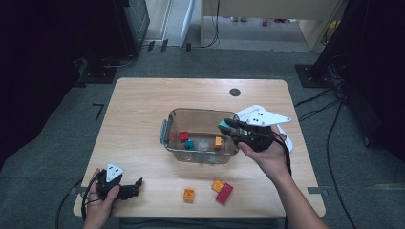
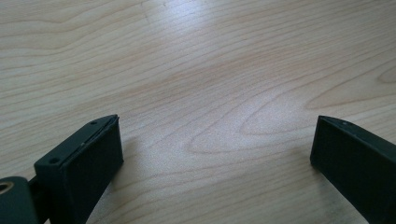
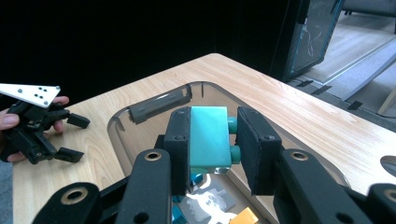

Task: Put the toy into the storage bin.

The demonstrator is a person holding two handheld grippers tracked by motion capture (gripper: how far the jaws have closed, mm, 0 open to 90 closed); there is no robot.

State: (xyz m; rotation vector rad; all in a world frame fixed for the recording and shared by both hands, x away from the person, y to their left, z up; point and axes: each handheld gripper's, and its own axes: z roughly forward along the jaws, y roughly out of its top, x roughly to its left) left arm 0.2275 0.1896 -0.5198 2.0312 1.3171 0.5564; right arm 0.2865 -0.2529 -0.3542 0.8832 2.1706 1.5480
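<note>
Right gripper [image 3: 212, 140] clamped on teal block [image 3: 209, 139], studs against one pad, raised over clear tub [image 1: 174, 143] just beneath. Left gripper [image 2: 215, 154] spread wide, empty, resting low on wooden table [image 2: 210, 70].

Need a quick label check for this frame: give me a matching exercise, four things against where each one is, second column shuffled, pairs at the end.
Things:
1. teal block
2. red block
3. dark red block
4. left gripper

Places:
A. on the table in front of the clear container
B. near the table's front left corner, open
C. between the jaws of the right gripper
D. inside the clear container

Pairs: 1-C, 2-D, 3-A, 4-B
</note>
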